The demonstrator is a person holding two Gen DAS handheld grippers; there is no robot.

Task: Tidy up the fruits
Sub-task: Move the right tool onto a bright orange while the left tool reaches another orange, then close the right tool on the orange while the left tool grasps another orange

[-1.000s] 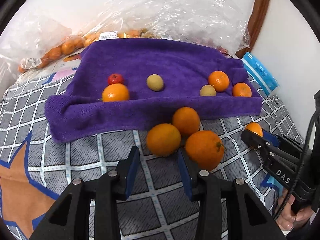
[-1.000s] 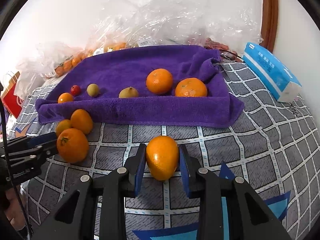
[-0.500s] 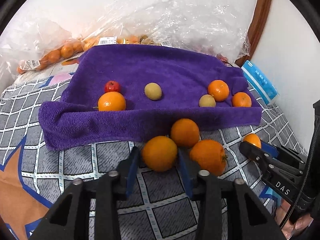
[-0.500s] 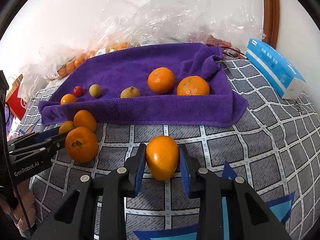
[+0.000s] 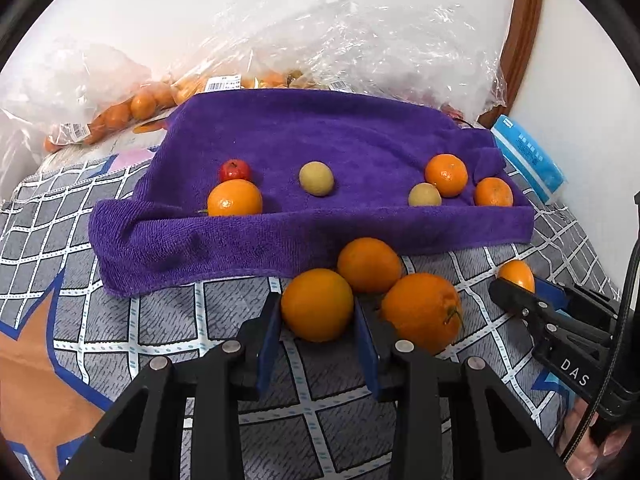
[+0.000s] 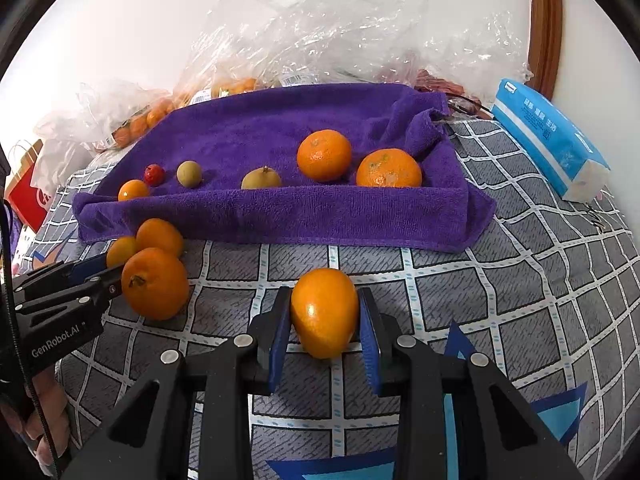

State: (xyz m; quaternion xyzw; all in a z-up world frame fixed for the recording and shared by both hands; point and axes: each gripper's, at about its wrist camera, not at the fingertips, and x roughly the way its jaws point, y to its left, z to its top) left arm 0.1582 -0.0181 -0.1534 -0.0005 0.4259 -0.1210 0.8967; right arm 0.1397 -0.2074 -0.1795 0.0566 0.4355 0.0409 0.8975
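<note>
A purple towel (image 5: 320, 136) lies on the checked cloth and holds several oranges, two yellow-green fruits and a small red fruit (image 5: 234, 169). My left gripper (image 5: 316, 320) has its blue pads on both sides of an orange (image 5: 317, 304) in front of the towel, with two more oranges (image 5: 420, 312) touching at its right. My right gripper (image 6: 325, 320) is shut on another orange (image 6: 325, 312), held just above the cloth in front of the towel (image 6: 280, 140). The left gripper also shows at the left of the right wrist view (image 6: 104, 276).
Clear plastic bags (image 5: 360, 40) with more small oranges lie behind the towel against the white wall. A blue tissue pack (image 6: 548, 140) sits at the right. A red paper bag (image 6: 24, 192) stands at the far left. The checked bedcloth (image 6: 520, 280) spreads to the right.
My left gripper has moved forward until the nearest orange sits between its pads, and the pads have closed in on it. My right gripper keeps its orange, hardly moved.
</note>
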